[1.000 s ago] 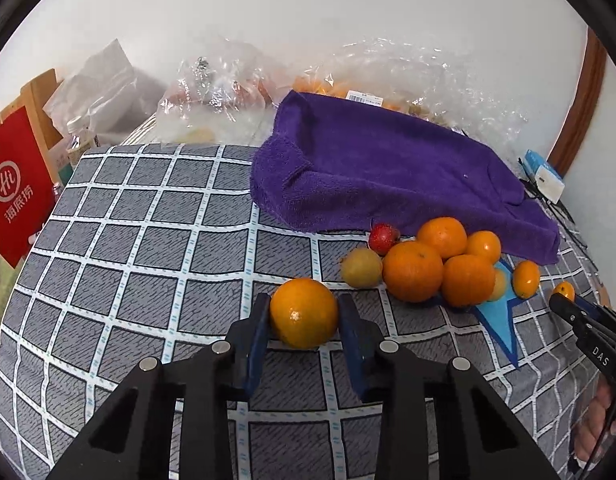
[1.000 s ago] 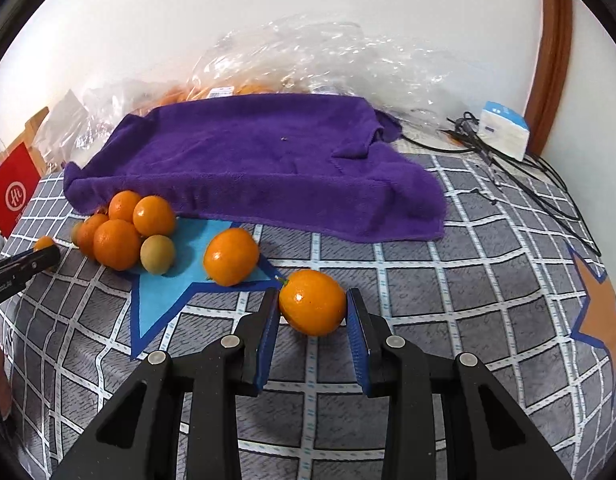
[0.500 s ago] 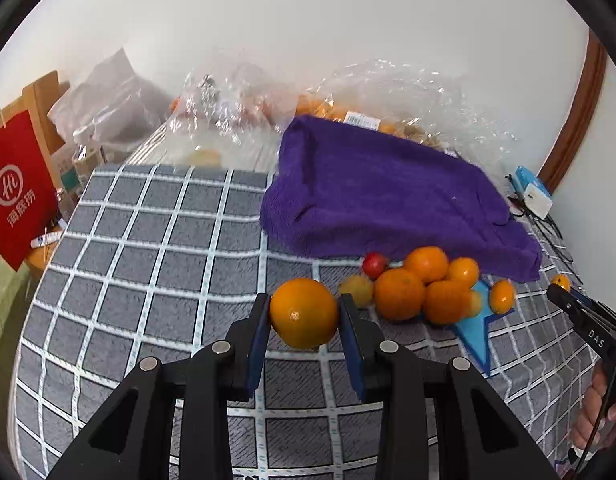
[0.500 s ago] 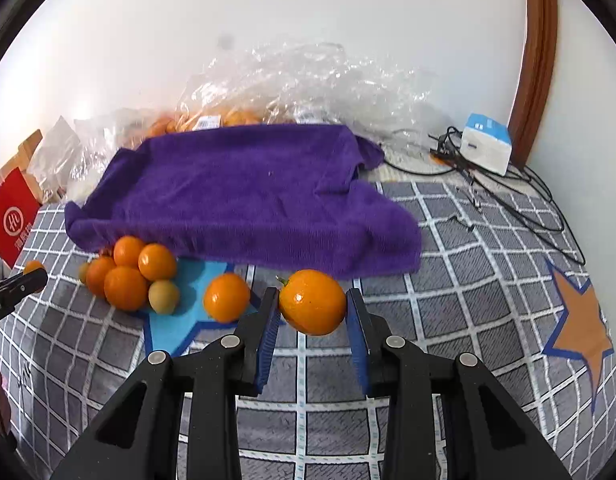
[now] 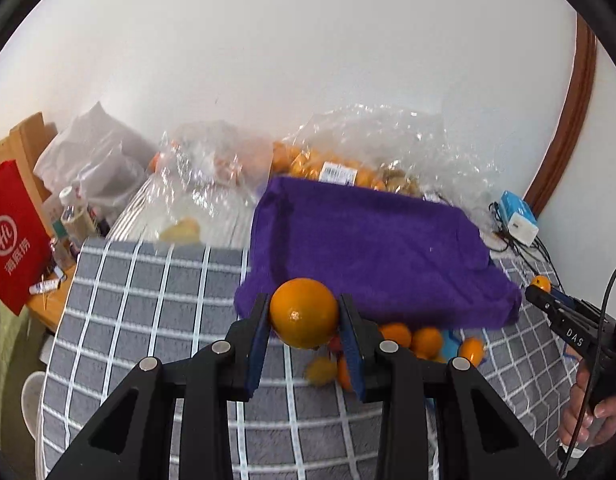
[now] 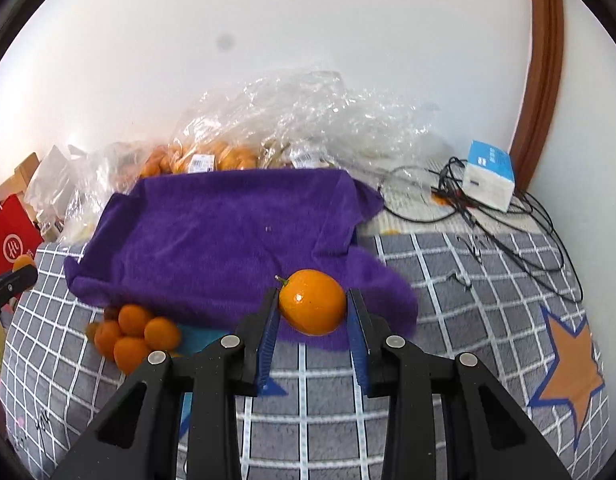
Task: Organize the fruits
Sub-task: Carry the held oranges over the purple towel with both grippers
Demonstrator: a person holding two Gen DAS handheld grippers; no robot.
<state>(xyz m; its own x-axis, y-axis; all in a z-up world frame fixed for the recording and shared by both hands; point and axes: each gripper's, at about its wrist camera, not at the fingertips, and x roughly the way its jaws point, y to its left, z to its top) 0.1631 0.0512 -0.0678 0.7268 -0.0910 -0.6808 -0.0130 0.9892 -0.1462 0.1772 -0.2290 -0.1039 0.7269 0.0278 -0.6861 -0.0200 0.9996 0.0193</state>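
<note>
My left gripper (image 5: pixel 304 320) is shut on a round orange (image 5: pixel 304 312), held up in the air above the near edge of a purple towel (image 5: pixel 371 248). My right gripper (image 6: pixel 312 308) is shut on another orange (image 6: pixel 312 302) with a small stem, also lifted over the towel's (image 6: pixel 228 240) front edge. A pile of small oranges (image 6: pixel 134 334) lies on the checked cloth at the towel's front left; in the left wrist view the same pile (image 5: pixel 411 338) shows partly behind my right finger. The right gripper's tip (image 5: pixel 555 312) appears at the far right there.
Clear plastic bags of fruit (image 6: pixel 236 152) lie against the wall behind the towel. A blue and white box (image 6: pixel 489 176) with tangled black cables (image 6: pixel 519 236) sits at the back right. A red paper bag (image 5: pixel 12 232) and bottles stand off the table's left edge.
Both grippers have risen with their oranges still clamped. The table and the fruit pile have dropped lower and grown smaller in both views, and the towel now lies behind each held orange.
</note>
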